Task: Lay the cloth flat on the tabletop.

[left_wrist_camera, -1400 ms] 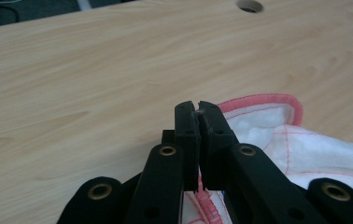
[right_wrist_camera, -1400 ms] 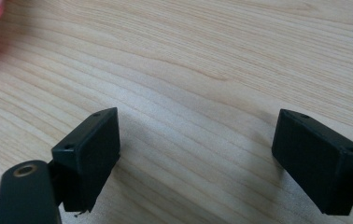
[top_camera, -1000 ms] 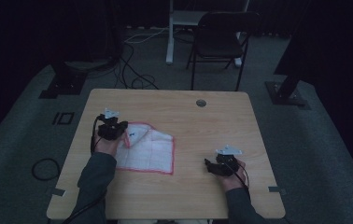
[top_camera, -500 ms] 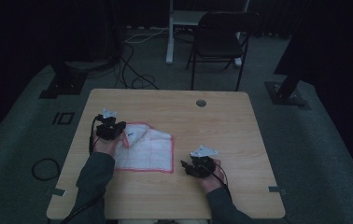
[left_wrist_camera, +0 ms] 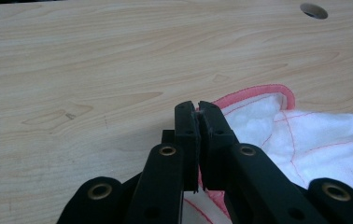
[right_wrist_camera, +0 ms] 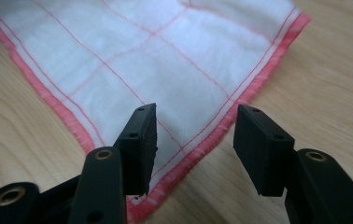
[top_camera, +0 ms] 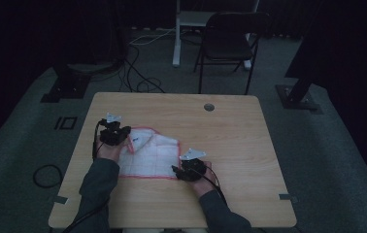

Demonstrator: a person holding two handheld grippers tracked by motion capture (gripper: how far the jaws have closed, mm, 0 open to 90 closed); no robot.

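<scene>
- The left gripper [top_camera: 112, 132] sits at about 9 o'clock on the counter [top_camera: 230, 121], at the far-left corner of the cloth [top_camera: 155, 155]. In the left gripper view its jaws are clenched tight together, with white fabric and red hem running in beneath them. A fold of the corner seems pinched there, though the nip itself is hidden, so I judge it as grasping the cloth rather than see it outright.
- The cloth, white with a thin red grid and a red edge, lies flat between the two hands, left of the counter's middle. Its far-left corner is turned over on itself. Its longer side runs roughly from 9 to 3 o'clock.
- The right gripper [top_camera: 190, 167] rests at about 6 o'clock, at the cloth's near-right corner. In the right gripper view its jaws are released and stand wide apart, and that corner points straight back between them, the hem crossing the gap.
- For the coming move, the right hand is nearer this free corner. The jaws straddle it, so closing should catch it.
- Count: one cloth, two grippers, one counter with one round hole [top_camera: 209, 107] near 12 o'clock, one chair [top_camera: 230, 43] beyond.
</scene>
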